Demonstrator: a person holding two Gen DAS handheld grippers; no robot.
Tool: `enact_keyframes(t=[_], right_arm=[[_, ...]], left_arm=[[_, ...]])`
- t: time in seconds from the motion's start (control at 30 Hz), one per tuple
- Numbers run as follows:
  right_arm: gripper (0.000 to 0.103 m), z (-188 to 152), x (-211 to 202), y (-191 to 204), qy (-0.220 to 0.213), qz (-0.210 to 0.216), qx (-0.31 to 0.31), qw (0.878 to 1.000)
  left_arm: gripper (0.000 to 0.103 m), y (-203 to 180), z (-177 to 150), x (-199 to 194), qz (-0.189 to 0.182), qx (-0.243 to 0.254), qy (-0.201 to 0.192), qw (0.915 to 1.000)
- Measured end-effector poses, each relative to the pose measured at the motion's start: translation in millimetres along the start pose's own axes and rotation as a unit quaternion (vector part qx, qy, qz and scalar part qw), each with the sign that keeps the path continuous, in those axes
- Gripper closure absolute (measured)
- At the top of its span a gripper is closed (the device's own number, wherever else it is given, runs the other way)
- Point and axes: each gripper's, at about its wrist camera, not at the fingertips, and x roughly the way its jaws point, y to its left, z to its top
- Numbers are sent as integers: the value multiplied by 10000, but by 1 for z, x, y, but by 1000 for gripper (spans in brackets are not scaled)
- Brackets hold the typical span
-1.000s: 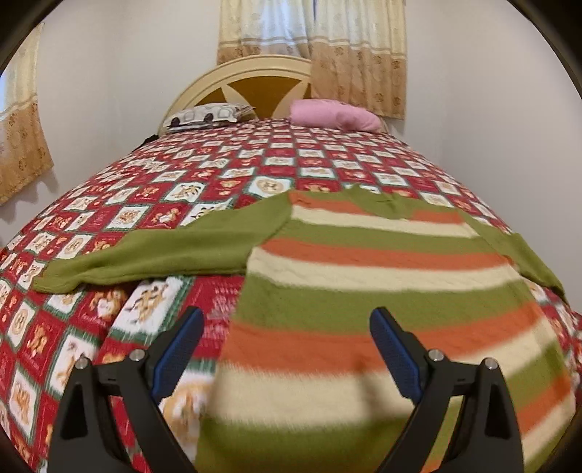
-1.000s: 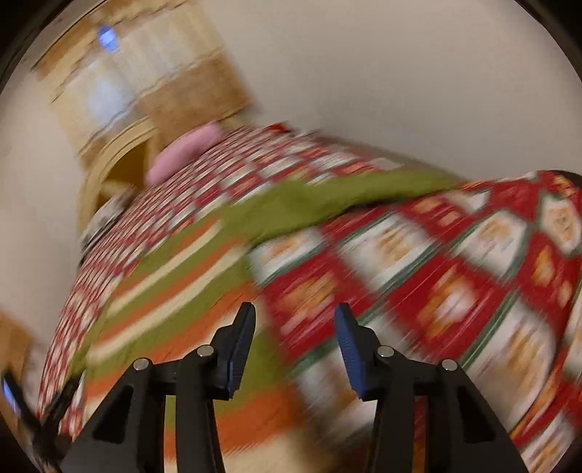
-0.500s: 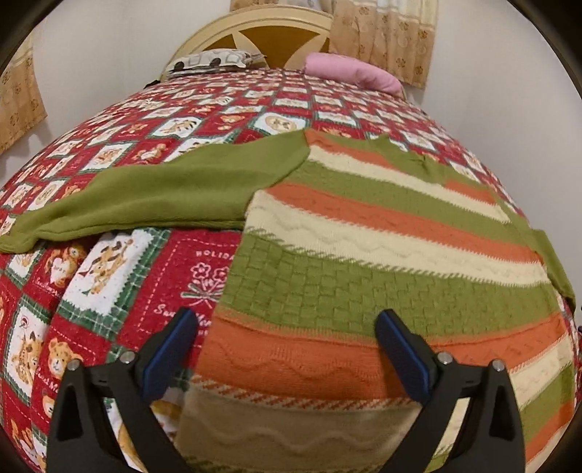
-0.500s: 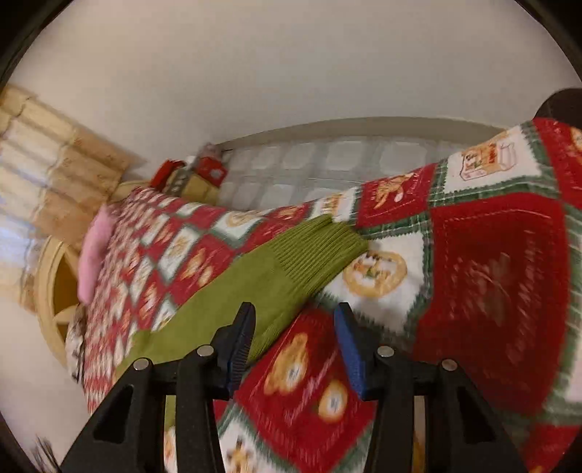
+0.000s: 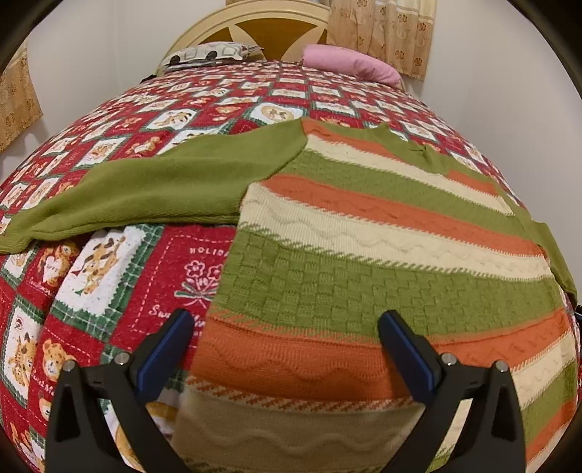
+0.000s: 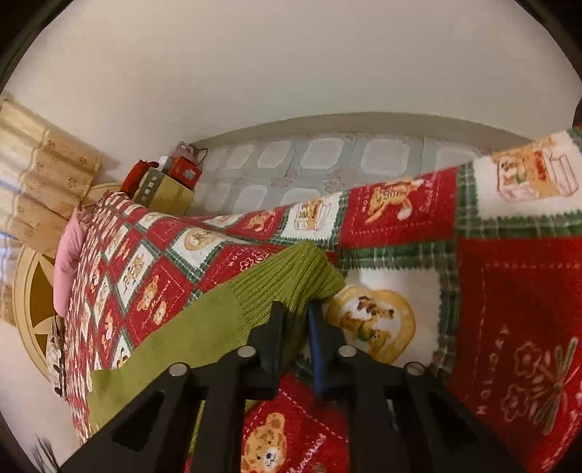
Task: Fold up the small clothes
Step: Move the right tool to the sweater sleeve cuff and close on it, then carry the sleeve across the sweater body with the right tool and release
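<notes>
A knitted sweater [image 5: 363,262] with green, orange and cream stripes lies flat on the bed, its plain green left sleeve [image 5: 145,189] spread out to the left. My left gripper [image 5: 287,349] is open and hovers low over the sweater's lower left part. In the right wrist view my right gripper [image 6: 295,316] is shut on the ribbed cuff of the sweater's green right sleeve [image 6: 291,273], close to the bed's right edge.
The bed is covered by a red, white and green patchwork blanket [image 5: 109,276]. A pink pillow [image 5: 349,67] and a patterned pillow [image 5: 207,54] lie by the headboard [image 5: 254,22]. Boxes [image 6: 167,182] stand on the tiled floor [image 6: 327,160] beside the bed.
My right gripper swung to the right sleeve's cuff and closed on it. My left gripper moved forward and lower over the sweater and stayed open.
</notes>
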Motion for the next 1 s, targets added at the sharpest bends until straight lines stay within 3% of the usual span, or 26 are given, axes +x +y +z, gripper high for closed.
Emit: enact_keyframes(t=[0.13,0.23,0.47,0.6,0.73,0.93,1.0], right_arm=[[96,-3,-29,23,-368,-74,-629,9973],[96,-11,-61,54,-699,128,-1083,9916],[96,-77,-131,178,-1028,883,-2514,9584],[96,-143,-153,250,-972,1432,-3258,9295],[96,-226,-147,313,-590,1903,-3931,8977],[96,-354,-119,365,-21,2164,-4896,8446],[97,-384,-111,370,156,2201,-5038,8352]], left_arm=[[0,0,0,0,1,0,-3,10000],[0,0,0,0,-39,-25,-19,10000],[0,7,-1,-3,-263,-174,-99,9995],[0,12,-1,-5,-431,-294,-156,9985],[0,15,-1,-6,-515,-352,-187,9979],[0,21,-2,-8,-715,-495,-253,9959],[0,22,-2,-8,-748,-521,-263,9955]])
